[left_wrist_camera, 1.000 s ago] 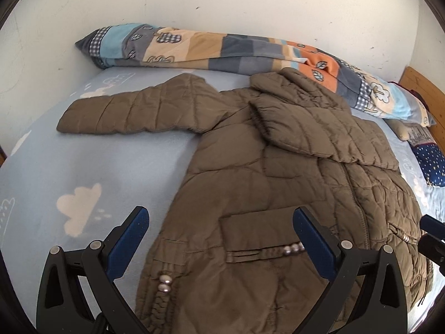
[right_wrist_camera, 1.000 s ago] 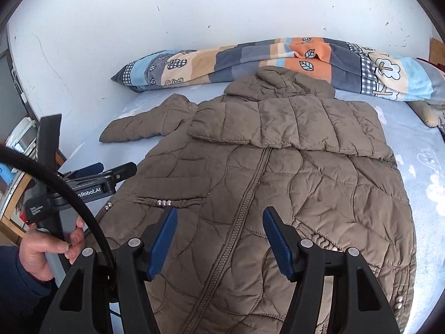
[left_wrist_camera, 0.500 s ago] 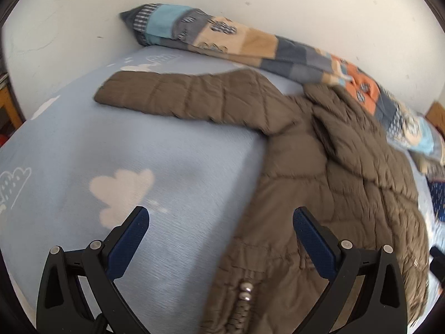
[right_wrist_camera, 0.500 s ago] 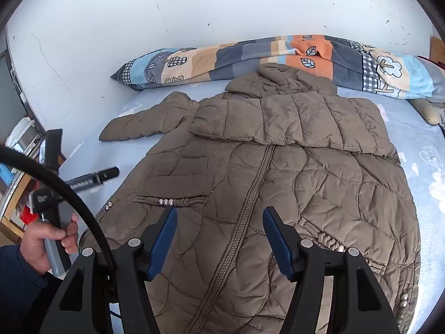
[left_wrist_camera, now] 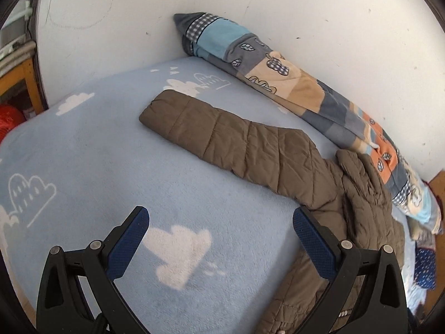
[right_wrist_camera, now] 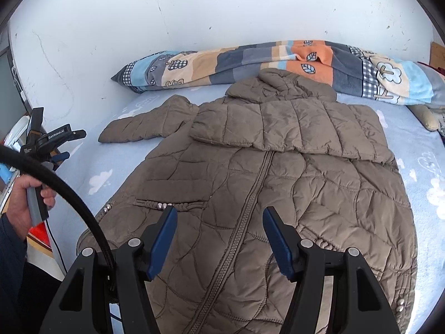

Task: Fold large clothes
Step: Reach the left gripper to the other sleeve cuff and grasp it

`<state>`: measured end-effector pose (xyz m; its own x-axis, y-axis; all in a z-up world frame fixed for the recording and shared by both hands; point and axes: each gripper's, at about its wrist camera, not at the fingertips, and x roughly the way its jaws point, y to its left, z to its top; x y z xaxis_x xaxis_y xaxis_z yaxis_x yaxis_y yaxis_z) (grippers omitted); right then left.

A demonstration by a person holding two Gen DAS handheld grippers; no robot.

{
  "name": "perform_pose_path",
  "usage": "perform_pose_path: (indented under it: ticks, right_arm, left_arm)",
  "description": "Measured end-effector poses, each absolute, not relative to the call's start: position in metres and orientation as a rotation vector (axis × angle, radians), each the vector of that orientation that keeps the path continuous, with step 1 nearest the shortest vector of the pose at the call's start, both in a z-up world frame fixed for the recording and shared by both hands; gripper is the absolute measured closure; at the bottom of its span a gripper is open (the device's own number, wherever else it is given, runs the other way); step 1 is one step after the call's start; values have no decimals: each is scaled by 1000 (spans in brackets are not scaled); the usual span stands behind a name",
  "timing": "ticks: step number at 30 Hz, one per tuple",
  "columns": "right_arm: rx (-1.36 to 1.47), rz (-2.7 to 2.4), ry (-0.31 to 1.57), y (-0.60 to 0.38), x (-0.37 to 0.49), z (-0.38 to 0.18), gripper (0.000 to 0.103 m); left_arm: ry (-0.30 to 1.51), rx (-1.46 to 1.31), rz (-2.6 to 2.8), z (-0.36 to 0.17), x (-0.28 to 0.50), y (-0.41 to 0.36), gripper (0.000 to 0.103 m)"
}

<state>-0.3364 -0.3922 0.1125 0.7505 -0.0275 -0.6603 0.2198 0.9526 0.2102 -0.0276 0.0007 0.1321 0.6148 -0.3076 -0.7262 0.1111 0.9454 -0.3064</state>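
Note:
A brown quilted jacket (right_wrist_camera: 278,189) lies front up on the light blue bed sheet (right_wrist_camera: 434,167), zipper shut, its right sleeve folded across the chest. Its other sleeve (left_wrist_camera: 228,142) stretches out flat toward the wall. My left gripper (left_wrist_camera: 221,231) hovers open over bare sheet, below that sleeve, with nothing between its blue pads. From the right wrist view the left gripper (right_wrist_camera: 59,146) shows at the left edge, held in a hand (right_wrist_camera: 25,200). My right gripper (right_wrist_camera: 219,231) stands open above the jacket's lower front, beside the zipper, holding nothing.
A rolled patchwork quilt (right_wrist_camera: 278,64) lies along the white wall behind the jacket. A black cable (right_wrist_camera: 72,203) arcs across the lower left of the right wrist view. Wooden furniture (left_wrist_camera: 25,80) and a red object (left_wrist_camera: 9,118) stand past the bed's left edge.
The left gripper has swung left off the jacket's body and rolled, now facing the outstretched sleeve over bare sheet. The right gripper has stayed put.

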Motion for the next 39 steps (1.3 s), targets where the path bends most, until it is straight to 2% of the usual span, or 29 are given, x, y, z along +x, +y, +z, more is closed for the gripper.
perform_pose_path:
  ticks: [8, 14, 16, 21, 22, 39]
  right_arm:
    - [275, -139, 710, -397, -333, 114, 35]
    - [284, -141, 718, -404, -329, 111, 35]
    - [294, -140, 726, -406, -326, 109, 35]
    - [315, -139, 743, -412, -321, 103, 35]
    - [318, -138, 746, -413, -320, 101, 35]
    - [322, -155, 790, -421, -312, 82, 35]
  left_arm:
    - [935, -397, -213, 113, 44, 43, 0]
    - [963, -631, -167, 82, 102, 79, 3]
    - [982, -721, -170, 69, 121, 88, 13]
    - [1023, -843, -156, 37, 156, 101, 19]
    - [1017, -864, -166, 32, 162, 103, 23]
    - [911, -930, -246, 3, 212, 105, 24]
